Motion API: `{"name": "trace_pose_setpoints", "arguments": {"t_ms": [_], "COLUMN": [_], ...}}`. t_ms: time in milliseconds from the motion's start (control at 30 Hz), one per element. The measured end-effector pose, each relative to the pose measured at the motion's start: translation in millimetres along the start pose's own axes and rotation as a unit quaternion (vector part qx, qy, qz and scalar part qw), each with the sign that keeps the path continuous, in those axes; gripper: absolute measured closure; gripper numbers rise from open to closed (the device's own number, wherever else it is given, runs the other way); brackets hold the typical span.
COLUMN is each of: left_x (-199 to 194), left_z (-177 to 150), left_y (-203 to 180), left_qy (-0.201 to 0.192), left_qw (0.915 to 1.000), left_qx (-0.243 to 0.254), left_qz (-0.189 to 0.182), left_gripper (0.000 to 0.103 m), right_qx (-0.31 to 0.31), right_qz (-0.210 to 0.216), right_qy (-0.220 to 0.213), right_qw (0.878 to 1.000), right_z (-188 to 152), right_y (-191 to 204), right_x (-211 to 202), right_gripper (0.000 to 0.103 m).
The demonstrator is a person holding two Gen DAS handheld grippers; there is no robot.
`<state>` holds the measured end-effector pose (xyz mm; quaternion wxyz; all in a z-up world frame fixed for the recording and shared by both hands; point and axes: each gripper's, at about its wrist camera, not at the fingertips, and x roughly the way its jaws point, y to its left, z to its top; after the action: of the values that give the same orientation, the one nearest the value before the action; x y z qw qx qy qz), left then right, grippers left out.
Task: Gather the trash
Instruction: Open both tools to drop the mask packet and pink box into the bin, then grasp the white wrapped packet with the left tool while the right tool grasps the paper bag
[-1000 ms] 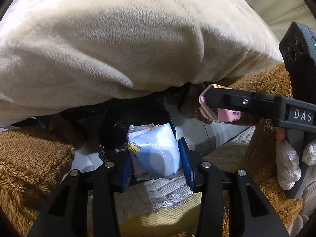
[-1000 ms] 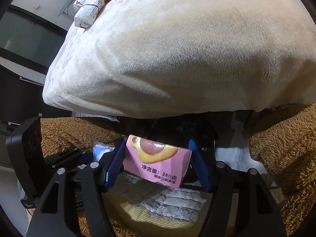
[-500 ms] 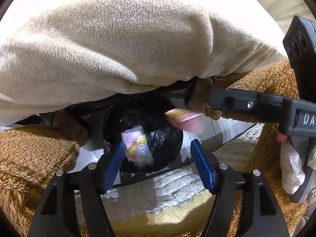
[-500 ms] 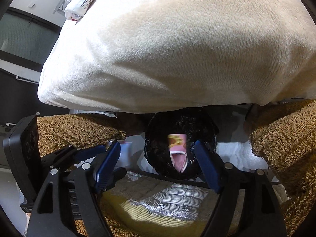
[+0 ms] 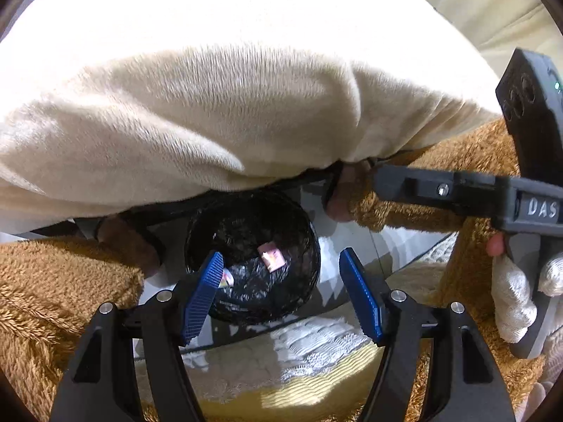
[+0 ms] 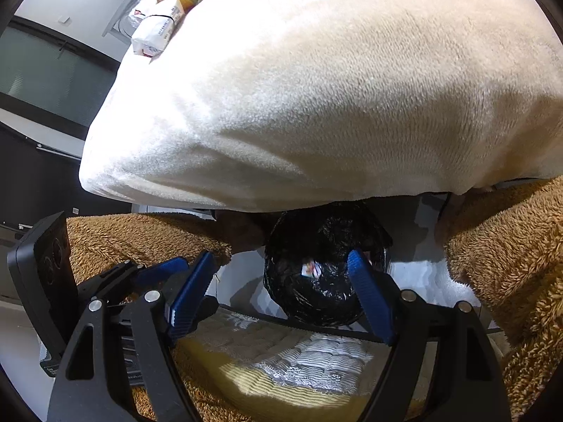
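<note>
Over the black-lined bin (image 5: 251,263) both grippers hang empty — the left gripper (image 5: 281,295) with its jaws wide apart, the right gripper (image 6: 283,295) likewise. Down in the bin lie the pink pack (image 5: 271,257) and a pale wrapper (image 5: 227,277), below the cream blanket's (image 5: 211,88) edge.

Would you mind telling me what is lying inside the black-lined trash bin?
Inside the black-lined trash bin lies a pink snack wrapper, and a second crumpled packet shows partly behind a blue pad. The cream blanket overhangs the bin's far rim, so anything there is hidden.
</note>
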<state>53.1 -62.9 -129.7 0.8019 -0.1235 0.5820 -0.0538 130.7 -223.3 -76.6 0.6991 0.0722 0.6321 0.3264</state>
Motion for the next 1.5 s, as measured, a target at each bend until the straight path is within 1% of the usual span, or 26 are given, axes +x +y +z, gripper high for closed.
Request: {"name": "trace_pose_setpoints", "arguments": {"t_ms": [100,200,367,400,600,667,733,833,933,1033,1167,1233,1367,1500], "left_x": [-4,-10,-27,-32,-66,-76,-83,-97,-113,-125,-131,-127,-116,-103], "left_z": [0,1,0,0,2,5,9,21,40,60,92,107,134,160], "left_y": [1,0,2,3,8,7,6,5,12,17,23,26,34,40], "left_qy": [-0.011,-0.025,-0.062,-0.073,-0.138,-0.154,-0.165,-0.182,-0.195,-0.204,-0.212,-0.209,-0.197,-0.179], "left_qw": [0.9999,0.9997,0.9981,0.9973,0.9901,0.9878,0.9862,0.9833,0.9808,0.9790,0.9771,0.9779,0.9804,0.9837], "left_qx": [0.000,0.001,-0.003,-0.006,-0.020,-0.017,-0.010,-0.001,0.005,0.006,0.007,0.010,0.008,0.002], "left_qz": [0.002,0.000,0.001,-0.004,-0.015,-0.017,-0.011,-0.007,-0.005,-0.008,0.005,0.008,0.010,0.012], "left_gripper": [0.035,0.035,0.035,0.035,0.036,0.036,0.036,0.036,0.036,0.036,0.036,0.036,0.036,0.036], "right_qx": [-0.009,-0.021,-0.047,-0.053,-0.095,-0.107,-0.115,-0.124,-0.133,-0.149,-0.167,-0.166,-0.150,-0.145], "right_qz": [0.000,0.000,-0.001,0.001,0.022,0.025,0.023,0.019,0.018,0.014,0.007,0.000,0.003,0.008], "right_qy": [-0.006,-0.022,-0.064,-0.073,-0.139,-0.162,-0.180,-0.192,-0.197,-0.209,-0.218,-0.220,-0.210,-0.199], "right_qw": [1.000,1.000,0.997,0.996,0.986,0.981,0.977,0.973,0.971,0.966,0.962,0.961,0.966,0.969], "right_z": [-1,-2,-6,-7,-1,5,11,26,40,64,103,123,162,193], "right_y": [3,7,14,16,26,29,31,33,36,40,43,42,36,35], "right_x": [-3,-11,-33,-38,-72,-84,-91,-98,-104,-111,-113,-110,-98,-86], "right_gripper": [0.025,0.025,0.025,0.025,0.025,0.025,0.025,0.025,0.025,0.025,0.025,0.025,0.025,0.025]}}
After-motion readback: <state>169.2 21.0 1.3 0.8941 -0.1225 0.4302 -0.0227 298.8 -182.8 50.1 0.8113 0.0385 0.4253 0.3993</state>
